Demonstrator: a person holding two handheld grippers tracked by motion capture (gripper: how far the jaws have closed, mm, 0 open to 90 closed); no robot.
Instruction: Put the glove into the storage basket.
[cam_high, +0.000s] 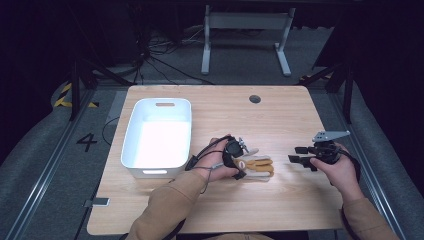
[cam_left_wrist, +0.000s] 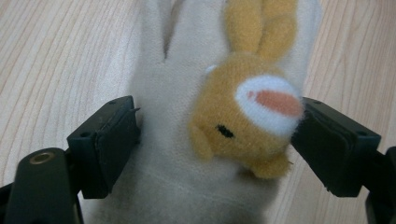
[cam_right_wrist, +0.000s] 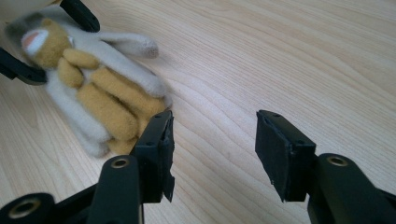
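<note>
A cream glove (cam_high: 260, 169) with a tan plush rabbit head and tan finger backs lies flat on the wooden table (cam_high: 280, 115), right of centre near the front. My left gripper (cam_high: 240, 162) reaches over its cuff end. In the left gripper view the glove (cam_left_wrist: 163, 93) and the rabbit head (cam_left_wrist: 247, 121) lie between the wide-set jaws of that gripper (cam_left_wrist: 217, 135); the pads sit at the fabric's edges without squeezing it. My right gripper (cam_high: 296, 154) hovers open to the glove's right, nothing between its jaws (cam_right_wrist: 212, 144). The glove (cam_right_wrist: 102, 88) lies just beyond its left jaw.
A white plastic bin (cam_high: 131, 130) with handle slots stands on the table's left half, close to my left forearm. A round cable hole (cam_high: 255, 99) sits near the far edge. Bare wood stretches right of and behind the glove. Cables and a desk frame lie on the floor beyond.
</note>
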